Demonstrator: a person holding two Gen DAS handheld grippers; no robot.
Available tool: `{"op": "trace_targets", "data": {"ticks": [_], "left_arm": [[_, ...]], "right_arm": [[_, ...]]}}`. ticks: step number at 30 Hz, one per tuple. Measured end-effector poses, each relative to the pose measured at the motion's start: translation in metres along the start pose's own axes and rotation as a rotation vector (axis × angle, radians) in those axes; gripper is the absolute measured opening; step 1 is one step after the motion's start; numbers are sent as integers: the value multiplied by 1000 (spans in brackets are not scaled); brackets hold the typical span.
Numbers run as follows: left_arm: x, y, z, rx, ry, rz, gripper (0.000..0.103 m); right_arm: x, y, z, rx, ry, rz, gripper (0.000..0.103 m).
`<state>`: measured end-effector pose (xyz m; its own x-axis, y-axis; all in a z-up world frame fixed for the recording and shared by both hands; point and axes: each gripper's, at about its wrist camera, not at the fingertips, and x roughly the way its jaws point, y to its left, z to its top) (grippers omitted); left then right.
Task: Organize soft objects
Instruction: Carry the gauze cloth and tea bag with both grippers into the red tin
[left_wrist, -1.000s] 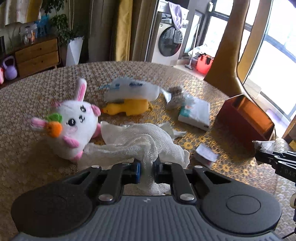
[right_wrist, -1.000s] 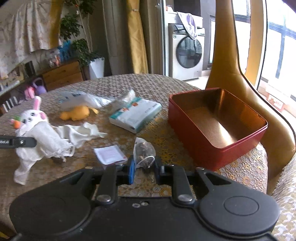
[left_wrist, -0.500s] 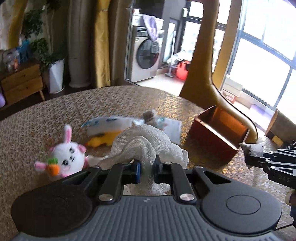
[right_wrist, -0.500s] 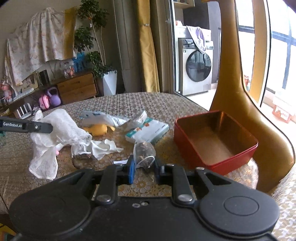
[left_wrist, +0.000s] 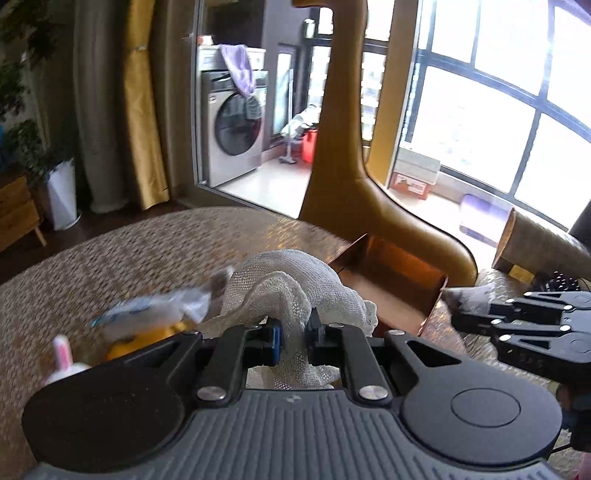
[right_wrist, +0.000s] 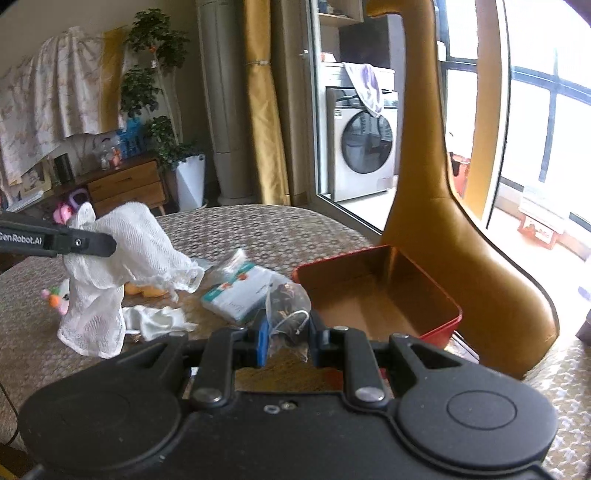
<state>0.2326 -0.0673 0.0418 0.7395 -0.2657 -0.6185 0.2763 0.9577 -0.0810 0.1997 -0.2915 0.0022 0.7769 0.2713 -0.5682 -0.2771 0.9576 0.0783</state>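
My left gripper (left_wrist: 294, 338) is shut on a white mesh cloth (left_wrist: 295, 291) and holds it lifted above the table; the cloth (right_wrist: 110, 258) hangs from it at left in the right wrist view. My right gripper (right_wrist: 286, 338) is shut on a small clear bag of dark bits (right_wrist: 286, 301), held in the air just left of the open red tin box (right_wrist: 436, 325). The box (left_wrist: 391, 273) lies ahead and right of the left gripper. A white bunny plush (right_wrist: 59, 297), a yellow duck toy (right_wrist: 146, 290) and a white rag (right_wrist: 159, 321) lie on the table.
A tissue pack (right_wrist: 240, 291) lies left of the box. A crinkled plastic packet (left_wrist: 155, 312) lies over the duck. A tall tan chair back (right_wrist: 461, 236) stands behind the box. The round table's woven cloth (left_wrist: 147, 251) spreads to the left.
My left gripper has lifted the mesh cloth higher and swung right toward the red box. My right gripper has risen a little with the bag still in it.
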Motion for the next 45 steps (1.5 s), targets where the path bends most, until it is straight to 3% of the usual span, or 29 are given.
{"op": "trace_targets", "data": {"ticks": [13,26,32,38,45], "left_arm": [[78,-59,53,39,1,-103,13],[168,-108,77,46,37,-198,13],[212,-120,74,49,90,-209,13],[258,-113,56,16,195,-191,13],[287,-112,40,40,260,-156,13]], "right_arm": [[31,-46,3,42,23,-61,22],[70,-80,5,52,59,-89,22],[96,-96,6,65,92,-95,22],[125,-102,-2,44,148,-93,21],[149,-103,-7,25,206,-83,21]]}}
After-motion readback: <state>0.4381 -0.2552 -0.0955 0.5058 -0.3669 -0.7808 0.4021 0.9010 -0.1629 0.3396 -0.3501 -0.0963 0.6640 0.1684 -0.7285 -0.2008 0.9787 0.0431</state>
